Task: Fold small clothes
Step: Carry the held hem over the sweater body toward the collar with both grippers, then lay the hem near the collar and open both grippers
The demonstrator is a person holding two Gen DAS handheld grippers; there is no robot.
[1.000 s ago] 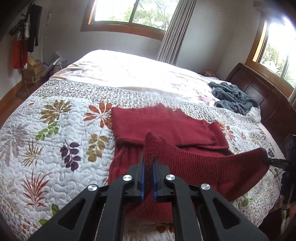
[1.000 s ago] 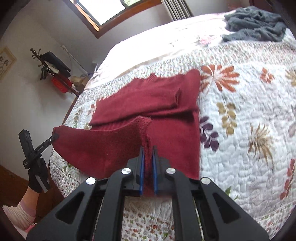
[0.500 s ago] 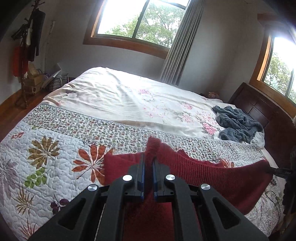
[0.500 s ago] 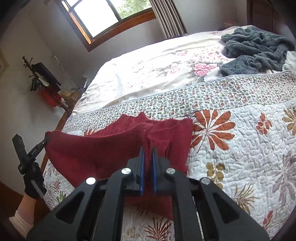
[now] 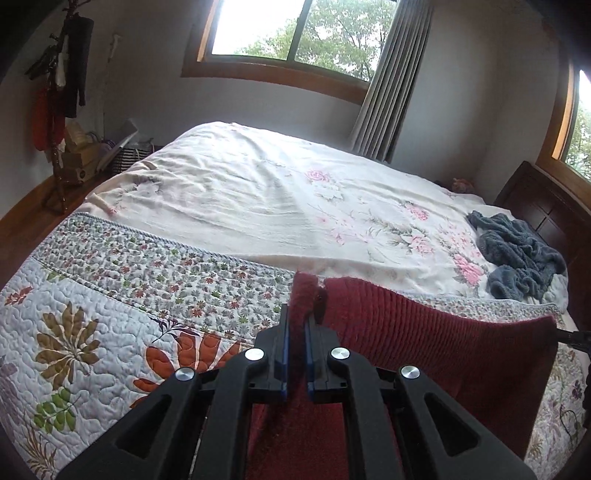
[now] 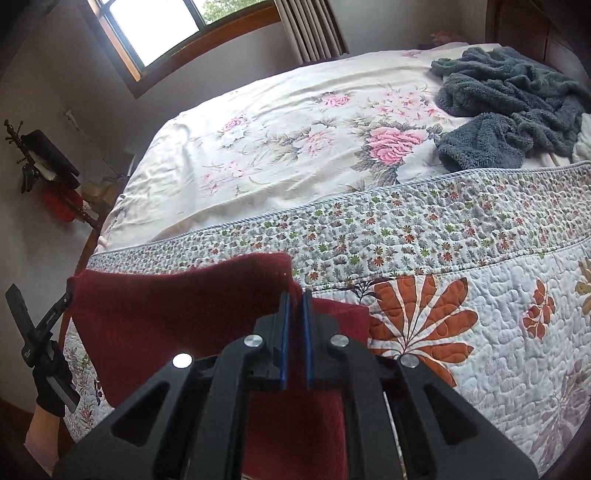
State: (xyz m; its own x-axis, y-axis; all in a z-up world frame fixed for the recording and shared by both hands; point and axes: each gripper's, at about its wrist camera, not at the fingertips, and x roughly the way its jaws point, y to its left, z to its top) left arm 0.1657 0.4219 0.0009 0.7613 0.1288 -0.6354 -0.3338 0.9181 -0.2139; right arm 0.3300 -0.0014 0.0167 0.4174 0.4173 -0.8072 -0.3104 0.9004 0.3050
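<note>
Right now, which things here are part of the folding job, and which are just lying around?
Part of the job:
red knit sweater
left gripper, clamped on its edge
right gripper, clamped on its edge
quilt it is folded over

Lying about:
grey fleece garment, crumpled near the headboard
coat stand

Daylight from the window (image 5: 295, 33) behind the bed (image 5: 258, 192) washes the sheet pale there. Both fisheye views curve, darken at the corners, and blur slightly.
</note>
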